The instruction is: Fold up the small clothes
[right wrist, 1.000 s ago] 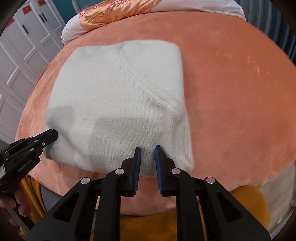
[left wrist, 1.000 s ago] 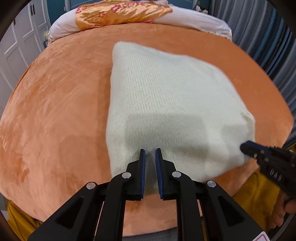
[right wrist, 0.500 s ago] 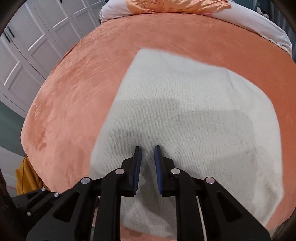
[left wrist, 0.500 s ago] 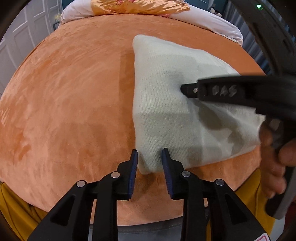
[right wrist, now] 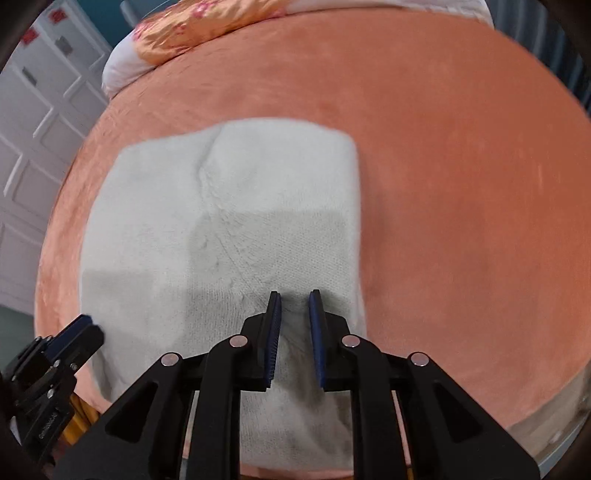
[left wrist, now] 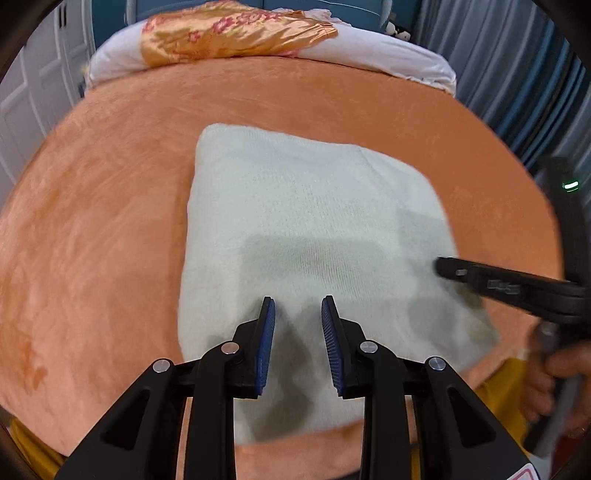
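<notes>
A cream knitted garment (left wrist: 303, 229) lies folded into a rough square on the orange bed cover; it also shows in the right wrist view (right wrist: 236, 221). My left gripper (left wrist: 297, 308) is open and empty, hovering over the garment's near edge. My right gripper (right wrist: 295, 301) is open and empty above the garment's near right part. The right gripper (left wrist: 443, 266) also shows in the left wrist view, at the garment's right side. The left gripper (right wrist: 86, 325) also shows in the right wrist view, at the garment's near left corner.
The orange plush bed cover (left wrist: 92, 240) spreads all around the garment. A gold patterned pillow (left wrist: 229, 33) on white bedding (left wrist: 388, 55) lies at the far end. White cupboard doors (right wrist: 33, 122) stand to the left and blue curtains (left wrist: 498, 74) to the right.
Both grippers have opened wider. The right gripper, which reached across the garment's middle half a second ago, has moved back to its right side. The left gripper has moved over the garment's near edge.
</notes>
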Tool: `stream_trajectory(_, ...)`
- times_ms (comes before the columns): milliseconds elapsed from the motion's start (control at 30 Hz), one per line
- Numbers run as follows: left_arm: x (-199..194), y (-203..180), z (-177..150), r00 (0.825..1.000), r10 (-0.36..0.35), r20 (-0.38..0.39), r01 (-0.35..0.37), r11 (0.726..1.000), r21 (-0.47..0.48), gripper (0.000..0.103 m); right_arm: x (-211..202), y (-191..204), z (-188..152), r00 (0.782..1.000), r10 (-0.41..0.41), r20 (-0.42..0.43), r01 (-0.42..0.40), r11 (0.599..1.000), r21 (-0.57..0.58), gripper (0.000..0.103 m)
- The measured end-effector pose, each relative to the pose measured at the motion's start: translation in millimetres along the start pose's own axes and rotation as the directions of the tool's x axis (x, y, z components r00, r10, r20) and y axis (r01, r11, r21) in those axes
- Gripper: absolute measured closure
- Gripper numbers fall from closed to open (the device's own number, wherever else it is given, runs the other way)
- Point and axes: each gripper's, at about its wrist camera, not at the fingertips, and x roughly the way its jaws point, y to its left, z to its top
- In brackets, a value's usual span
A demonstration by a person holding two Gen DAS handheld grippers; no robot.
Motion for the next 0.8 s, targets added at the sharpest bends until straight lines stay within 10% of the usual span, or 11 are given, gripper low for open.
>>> stream_trajectory(267,2,-7,1,0.999,0.049,-0.001,-0.049,0.999,0.02,0.075,-74,-7,-39,0.99,0.041,0.131,-0.042,0.999,0.008,0.087)
stream_trajectory(667,-7,-13,-8,0.999,0.037,-0.014,-0.037,0.999,0.027,0.045,-30,-22,-70,1.0,-0.002,0.024,0.001,0.999,0.037,0.085)
stream_trajectory(733,-16,0,-10,1.0,0.015,-0.008,-0.015,0.999,-0.036,0.025,-42,-23,-70,0.999,0.006,0.051,-0.008,0.999,0.039,0.074)
stream_trajectory(800,-24,13,-12,1.0,0.016,0.009,-0.015,0.996,-0.089,0.017,-55,-27,-69,0.995,0.028,0.096,-0.034,0.998,0.054,0.042)
